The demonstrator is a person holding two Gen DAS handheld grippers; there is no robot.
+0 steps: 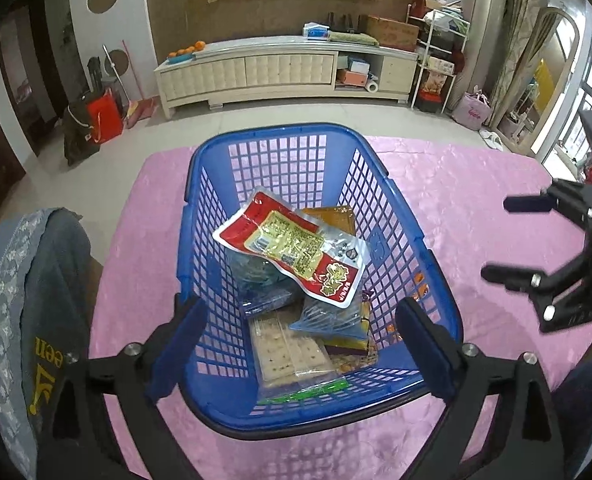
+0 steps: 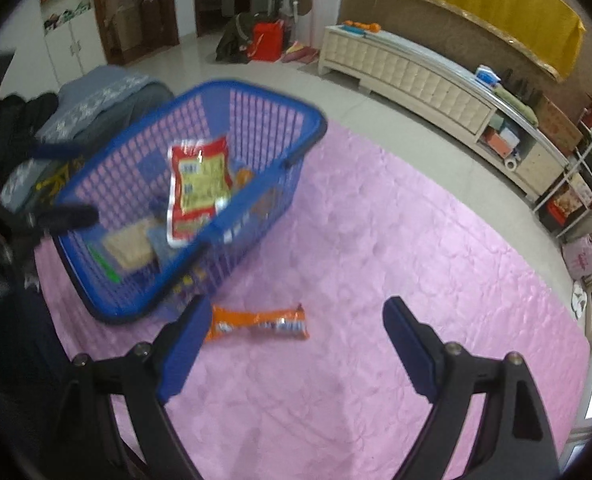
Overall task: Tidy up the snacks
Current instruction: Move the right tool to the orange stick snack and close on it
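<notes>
A blue plastic basket stands on the pink tablecloth. It holds several snack packets, among them a cracker pack. A red and yellow packet lies tilted on top of them. My left gripper hangs open over the near end of the basket, nothing between its fingers. An orange snack packet lies on the cloth just outside the basket. My right gripper is open above it, the packet just ahead of the left finger.
A chair draped in grey patterned cloth stands against the table's left side. The table's far edge drops to a tiled floor. Bare pink cloth spreads to the right of the basket.
</notes>
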